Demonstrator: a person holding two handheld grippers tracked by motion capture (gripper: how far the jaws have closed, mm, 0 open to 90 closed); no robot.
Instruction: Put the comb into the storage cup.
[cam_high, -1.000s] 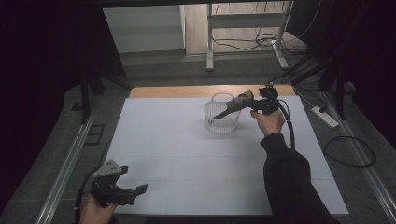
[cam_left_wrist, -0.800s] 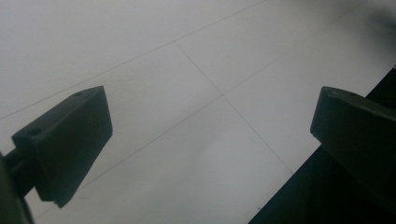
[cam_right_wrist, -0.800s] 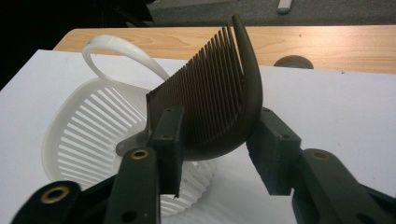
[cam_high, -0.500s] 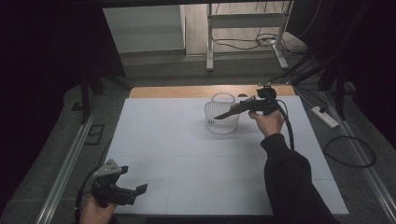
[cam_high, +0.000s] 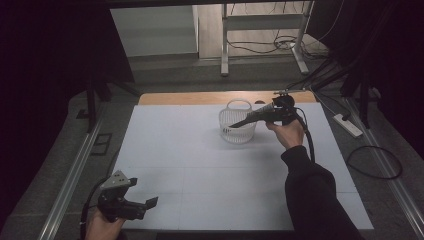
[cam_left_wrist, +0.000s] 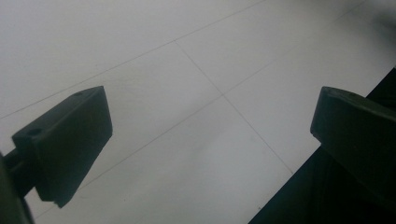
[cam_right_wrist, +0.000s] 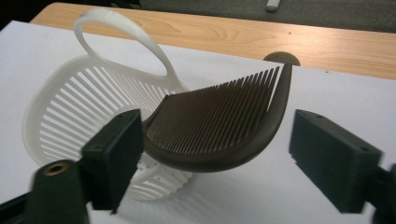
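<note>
**Colours and patterns on our bench**

We see a white basket (cam_right_wrist: 70, 107) whose wall is cut into thin upright slats, with a plain white loop handle. The comb (cam_right_wrist: 219, 126) is dark brown, its fine teeth forming a close striped fan above a solid curved spine. Our right gripper (cam_right_wrist: 215, 163) has matt black fingers (cam_right_wrist: 116, 149), one with a brass-coloured ring at its base. Our left gripper (cam_left_wrist: 210, 144) is black too, topped by a grey plate. The bench (cam_high: 190, 150) is white with faint thin grid lines, and a pale wood-grain strip runs along its far edge. Our sleeve (cam_high: 315, 200) is black.
</note>
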